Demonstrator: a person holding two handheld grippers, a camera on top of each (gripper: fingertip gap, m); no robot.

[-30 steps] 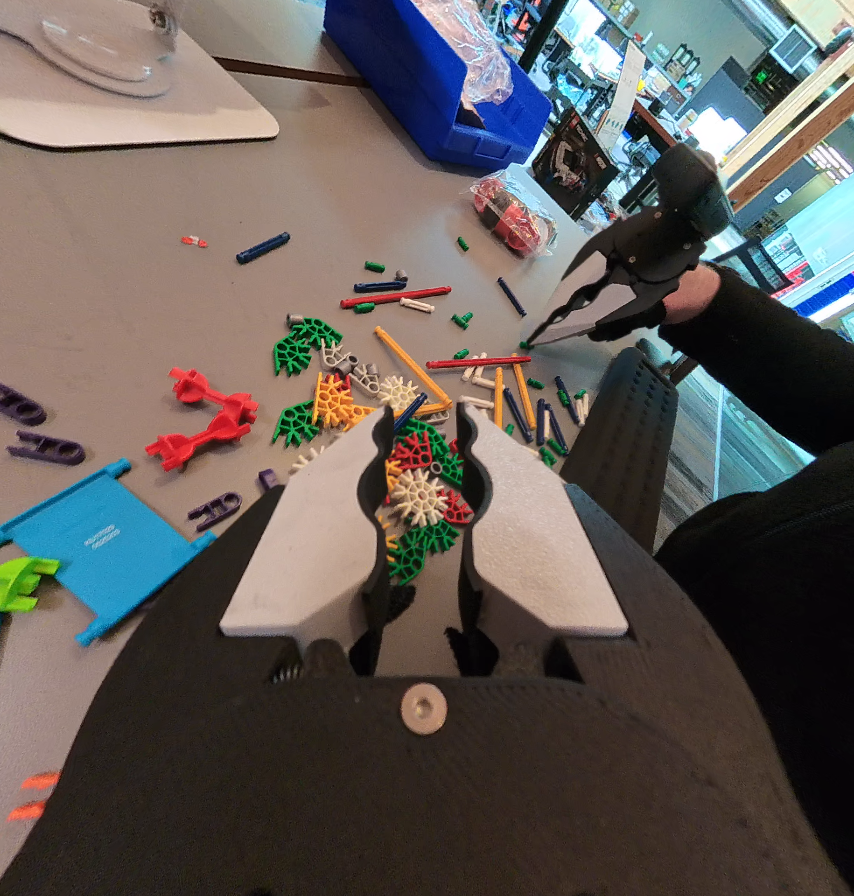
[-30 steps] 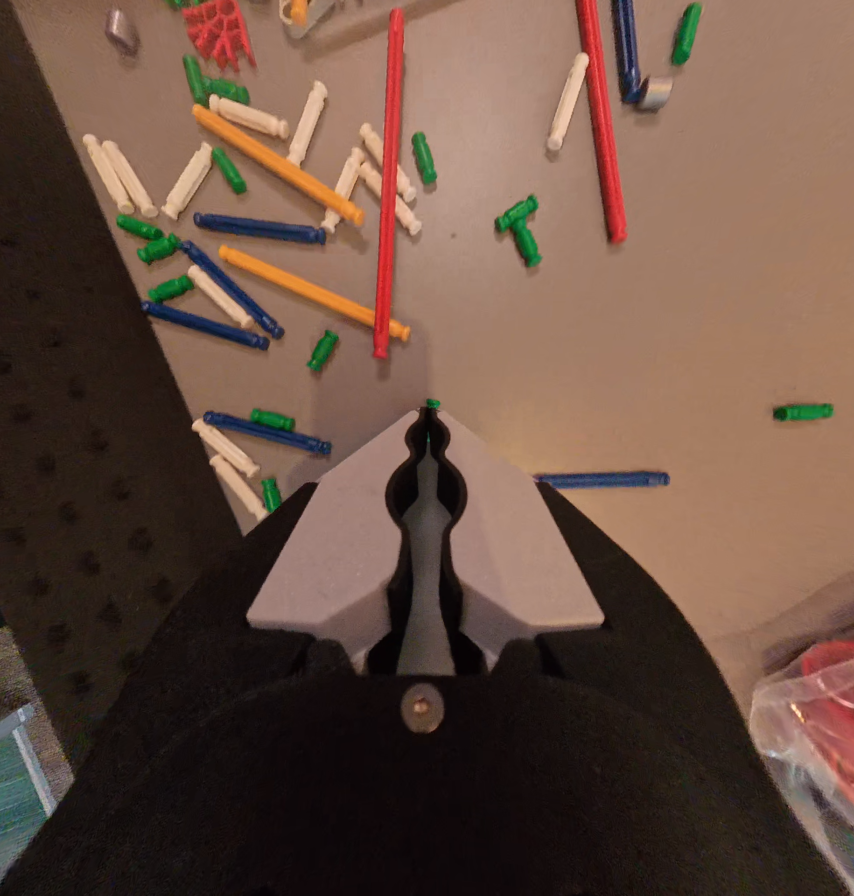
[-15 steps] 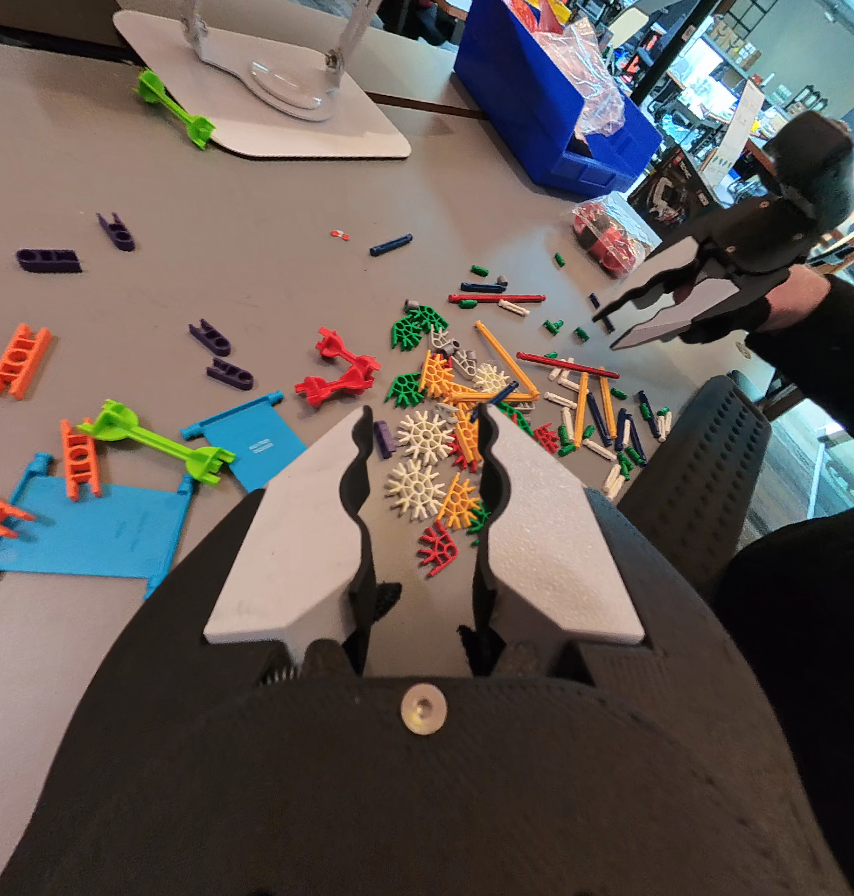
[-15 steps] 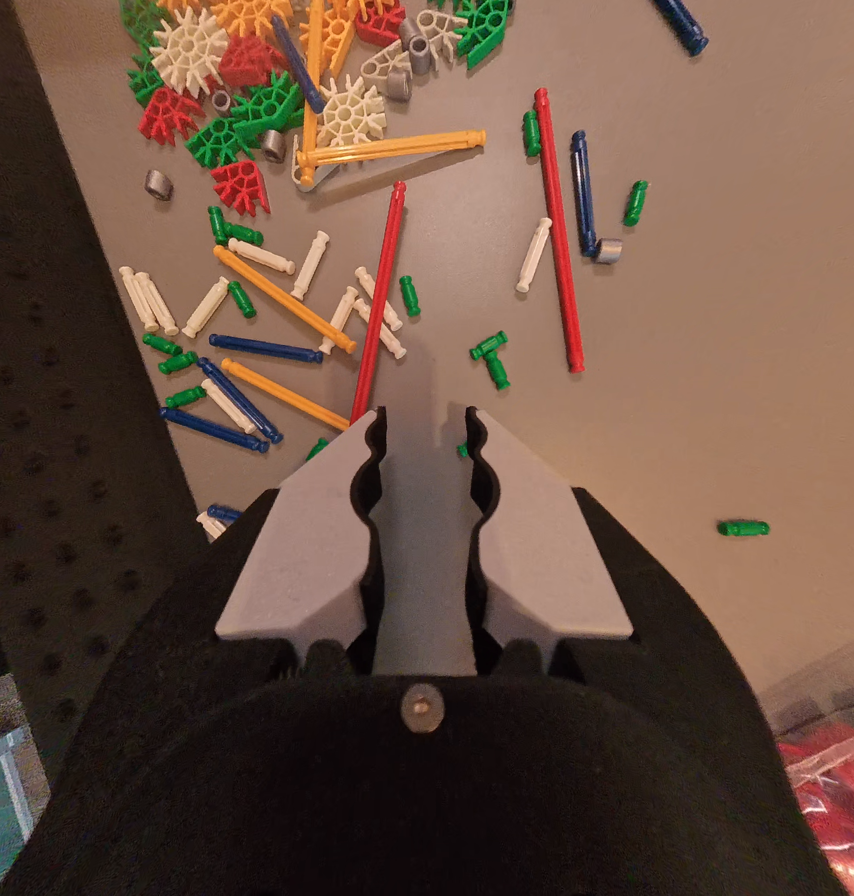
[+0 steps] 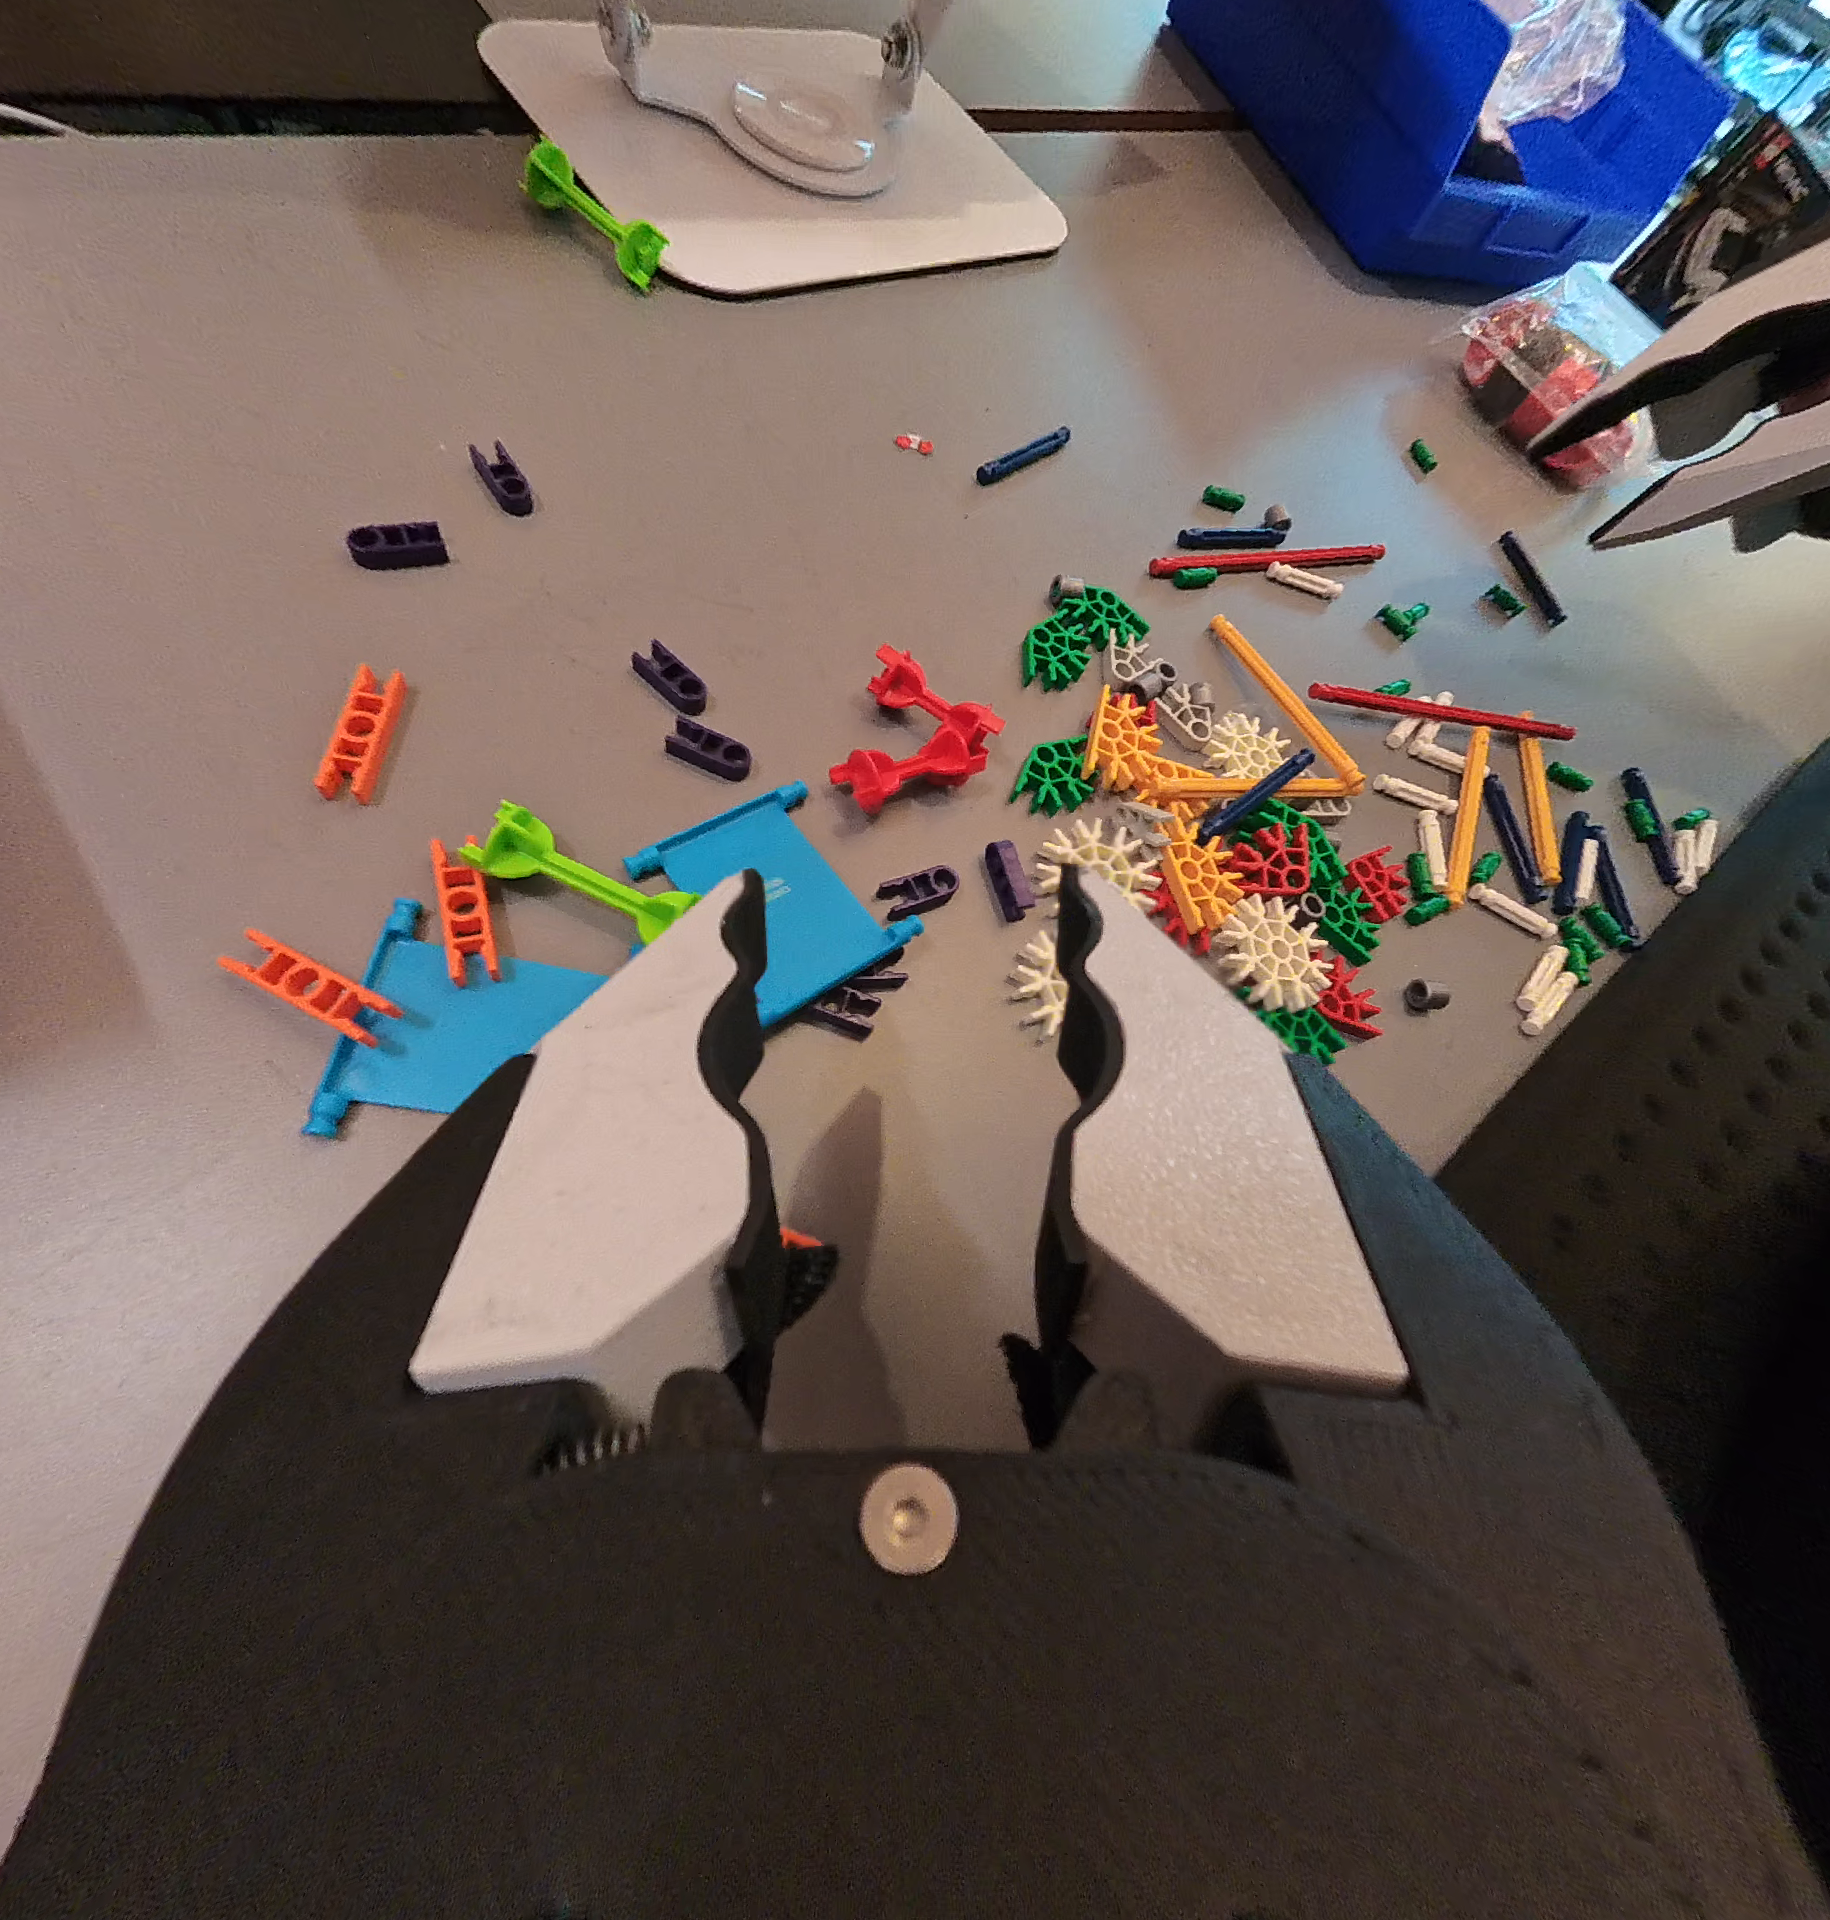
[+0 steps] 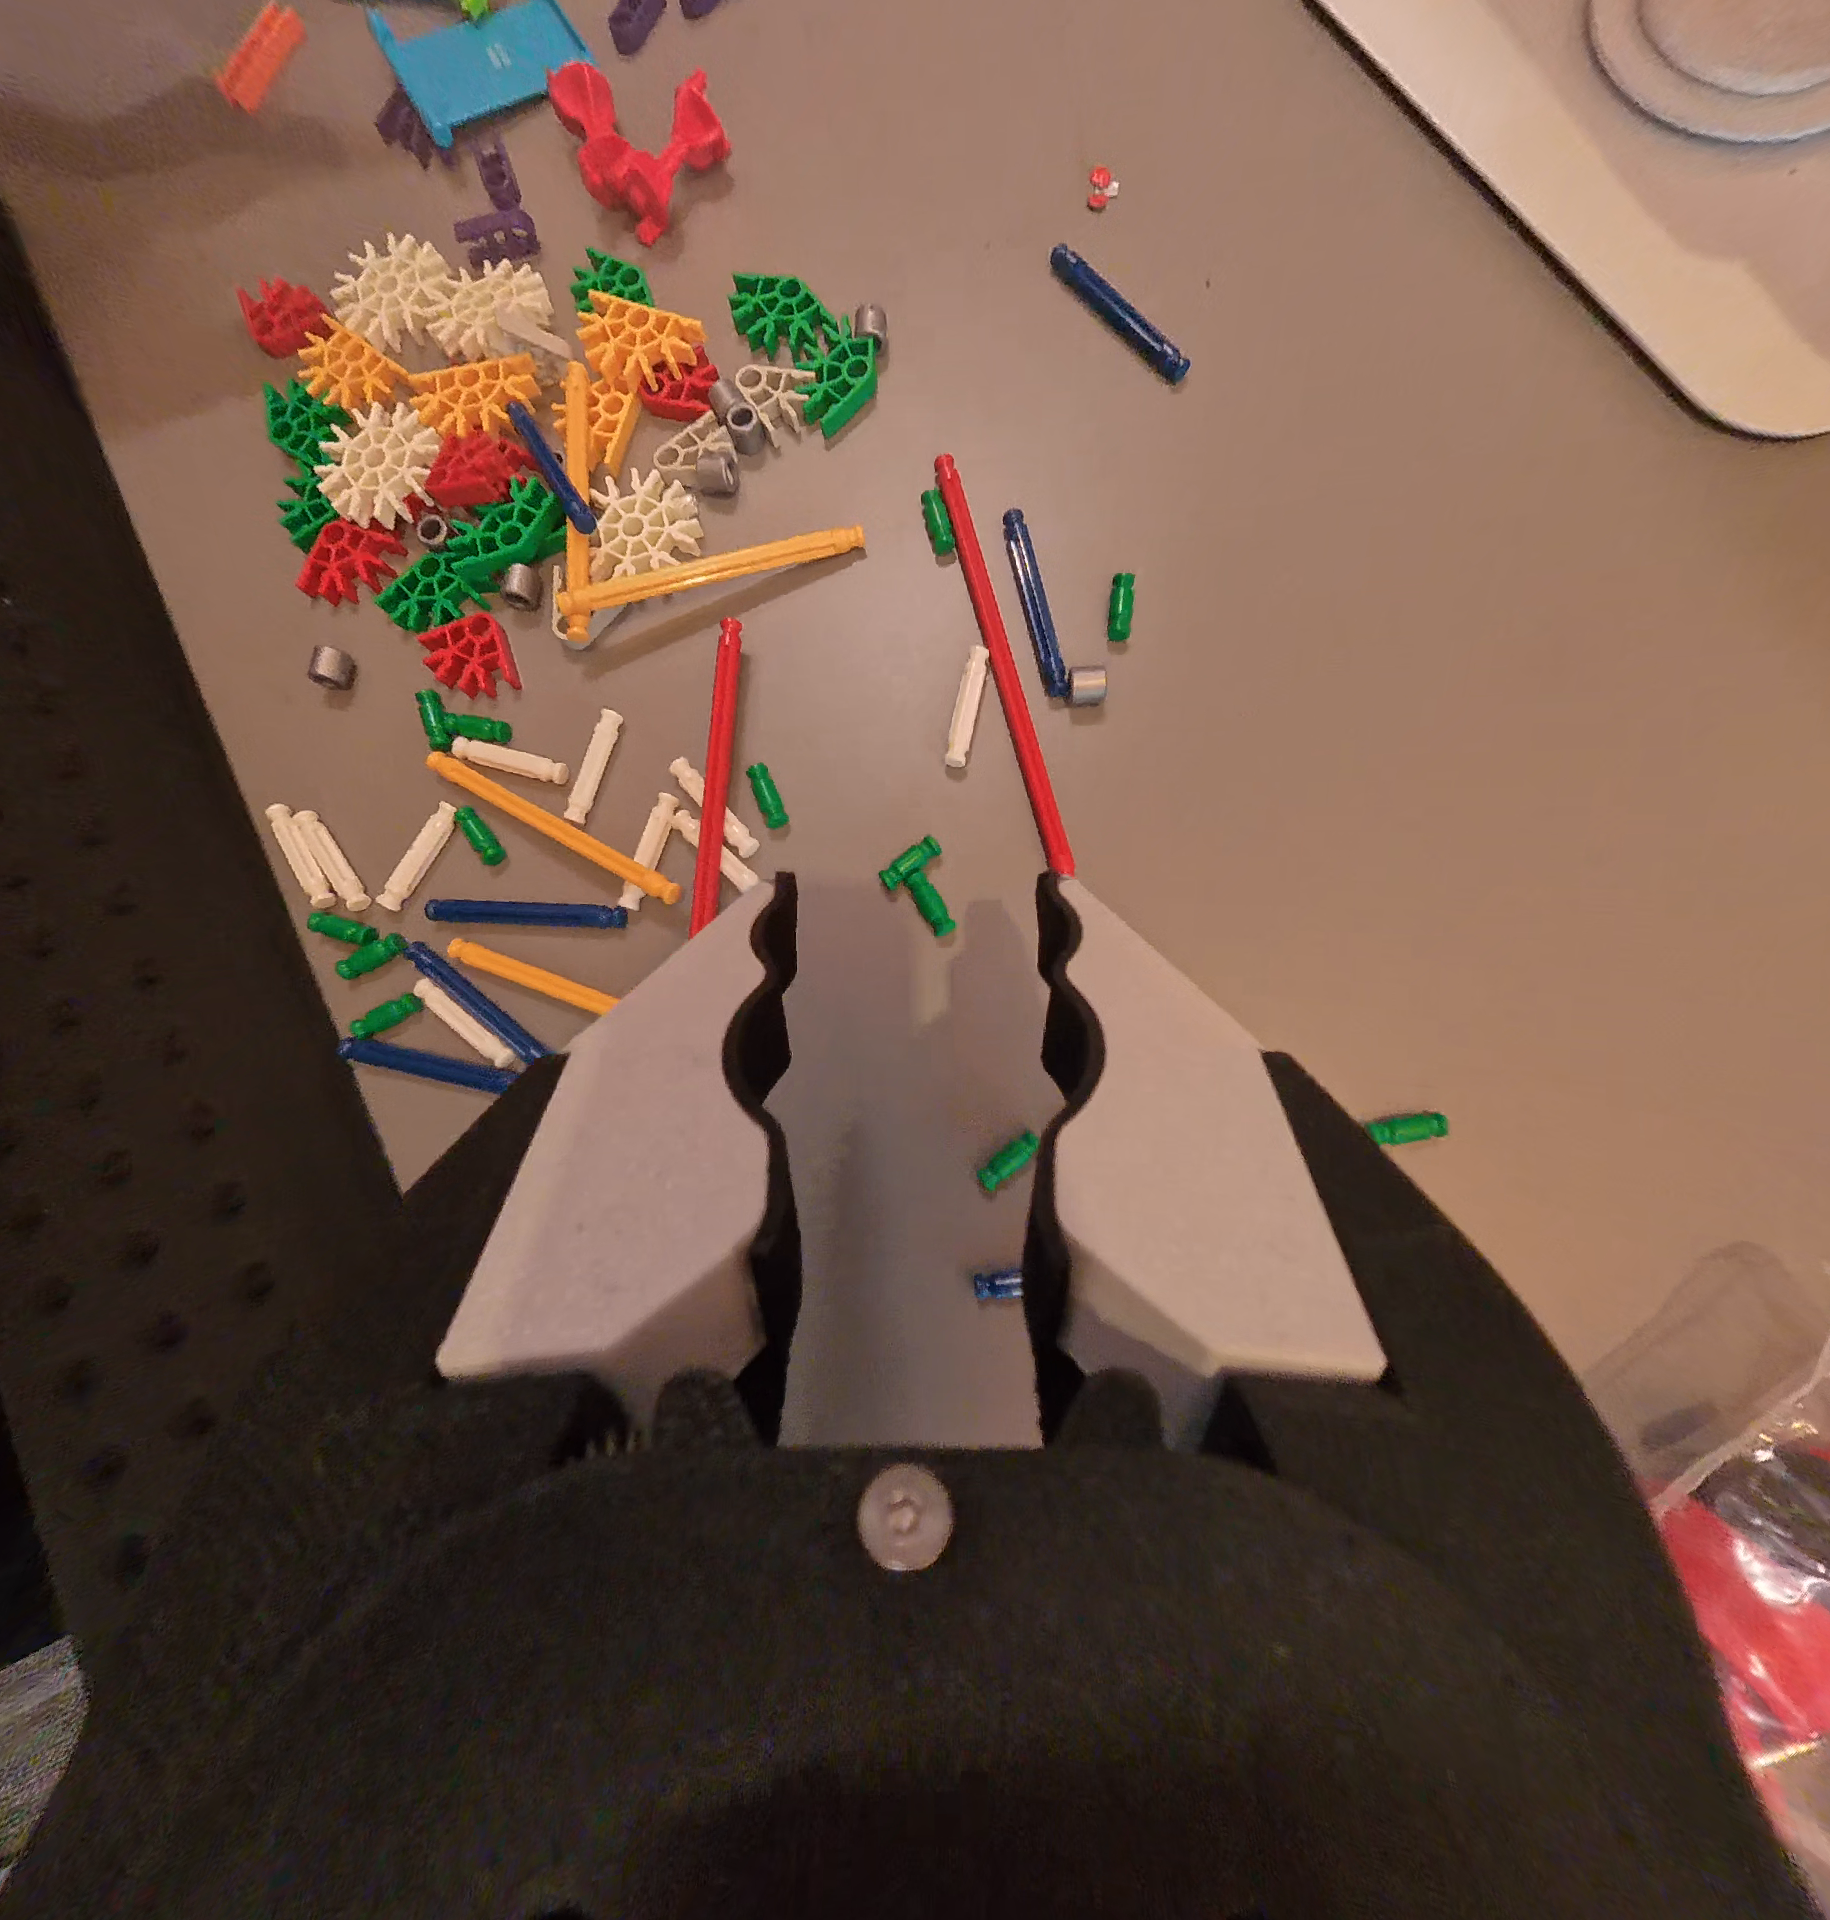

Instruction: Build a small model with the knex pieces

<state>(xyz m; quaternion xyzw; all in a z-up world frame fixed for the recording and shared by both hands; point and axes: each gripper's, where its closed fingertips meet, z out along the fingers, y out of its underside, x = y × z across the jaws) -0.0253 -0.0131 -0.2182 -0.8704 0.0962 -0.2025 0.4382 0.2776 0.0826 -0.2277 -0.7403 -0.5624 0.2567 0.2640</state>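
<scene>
My left gripper is open and empty above the grey table, between a blue panel and a heap of toy connectors. My right gripper is open and empty above the table, over scattered rods. A small green rod lies on the table below its open jaws, near the right finger. A pair of green rods lies just past its tips. A red rod ends near its right fingertip. The right gripper also shows in the left wrist view, open, at the far right.
A white stand base and a blue bin stand at the back. A plastic bag with red parts lies at the right. Orange, purple and lime pieces lie to the left. A black chair back is at the table's edge. There is about 35 centimetres between the tips of the two grippers. My left tips are about 25 centimetres from the red rod, my right tips only 9 centimetres. The left camera catches it too, in the left wrist view.
My right gripper opened, let go of the small green rod and rose away from the table. My left gripper swung left and lifted, and its jaws opened wider.
</scene>
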